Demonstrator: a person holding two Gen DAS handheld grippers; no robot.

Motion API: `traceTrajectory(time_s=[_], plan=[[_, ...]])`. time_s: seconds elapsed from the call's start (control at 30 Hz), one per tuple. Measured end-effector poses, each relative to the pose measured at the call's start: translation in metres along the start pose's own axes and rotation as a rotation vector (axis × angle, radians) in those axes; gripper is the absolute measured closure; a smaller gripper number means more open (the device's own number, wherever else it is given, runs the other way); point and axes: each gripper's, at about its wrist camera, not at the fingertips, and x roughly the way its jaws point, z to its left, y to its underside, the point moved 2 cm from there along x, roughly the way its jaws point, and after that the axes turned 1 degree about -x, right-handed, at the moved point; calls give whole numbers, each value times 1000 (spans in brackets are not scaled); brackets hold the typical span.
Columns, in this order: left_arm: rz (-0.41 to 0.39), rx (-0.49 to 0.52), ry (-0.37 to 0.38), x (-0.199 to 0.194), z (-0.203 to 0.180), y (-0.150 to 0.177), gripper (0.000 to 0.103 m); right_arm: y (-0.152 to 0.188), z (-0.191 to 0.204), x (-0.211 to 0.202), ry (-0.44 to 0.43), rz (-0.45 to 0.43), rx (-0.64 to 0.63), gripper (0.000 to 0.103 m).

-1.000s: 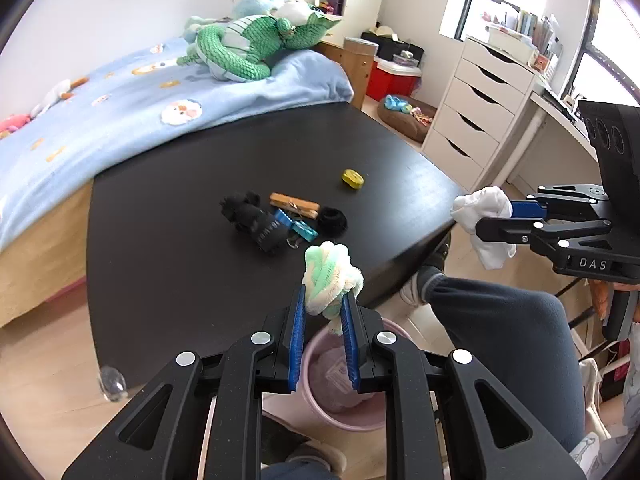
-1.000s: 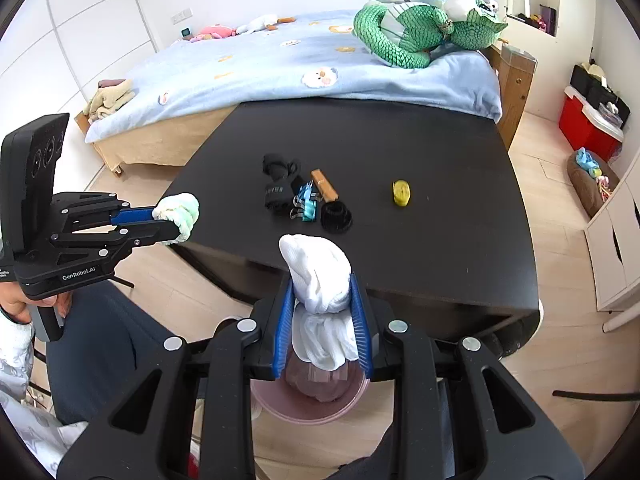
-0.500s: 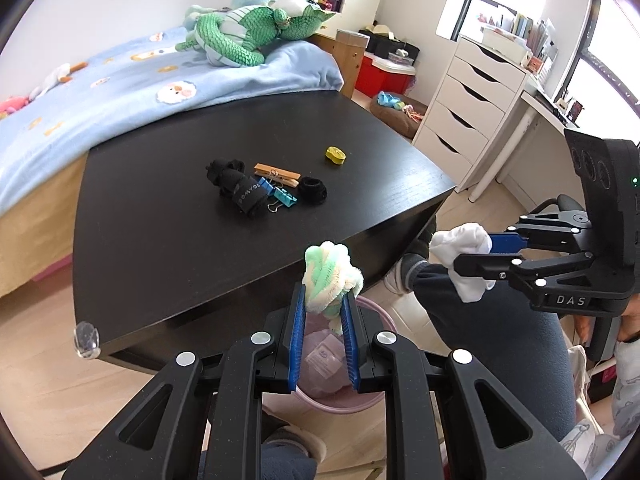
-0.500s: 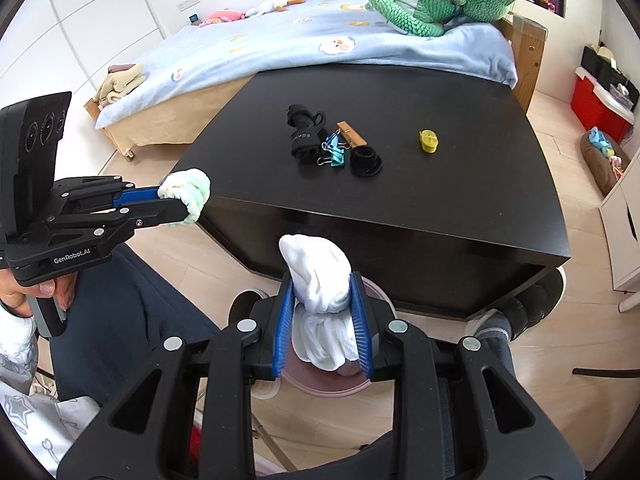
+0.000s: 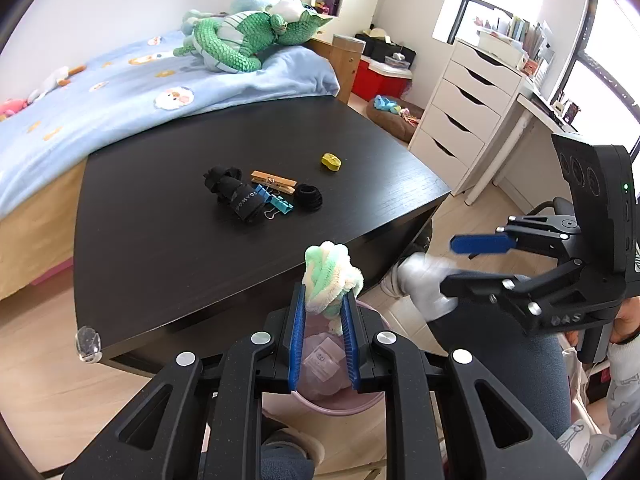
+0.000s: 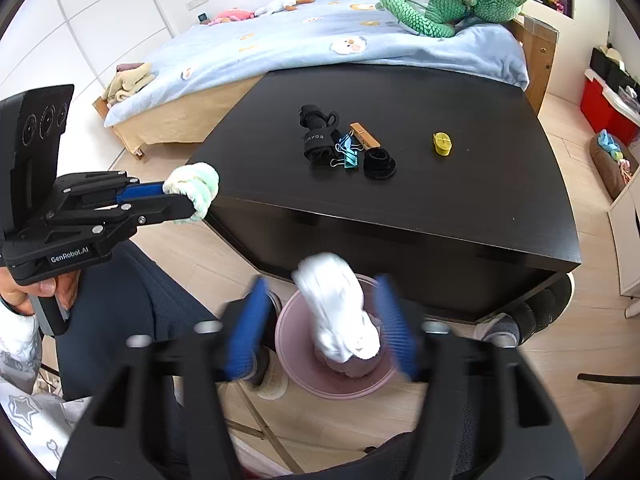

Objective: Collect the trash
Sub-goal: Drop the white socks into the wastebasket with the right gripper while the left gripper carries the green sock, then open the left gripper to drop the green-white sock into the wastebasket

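White wad [image 6: 338, 312] sits loose between opening right claw [image 6: 320, 328].

Table [image 6: 400, 208] stands before the bed [image 6: 320, 40], with a plush toy [image 6: 436, 4] on the bed's far right. On the table: rolled strap [image 6: 316, 136] at left, then binder clips [image 6: 347, 154], clothespin [image 6: 365, 135], hair tie [image 6: 379, 164], tape roll [image 6: 442, 144] at right. Bin [image 6: 296, 360] on the floor below the table's near edge.

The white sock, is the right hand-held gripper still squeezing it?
Apart. In the right wrist view the right hand-held gripper is opening, and the white sock hangs loose between its pads above the pink bin.
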Motion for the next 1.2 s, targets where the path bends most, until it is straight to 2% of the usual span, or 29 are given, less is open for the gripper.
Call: traceTrajectory(time_s=[0.13,0.3,0.77,1.2], plan=[[2,7,1,-1,-1,-1,85,-1,-2,-3,3,-13,17,17],[8,15,7,0,-3,-1,85,-2,-7,-4,2,-15,39,5],[23,41,23,4,-12,-1,86,-4,-16,-17,101,-30,66,4],[48,67,43,15,-25,1,86,-1,-25,-29,118,-60,103,4]])
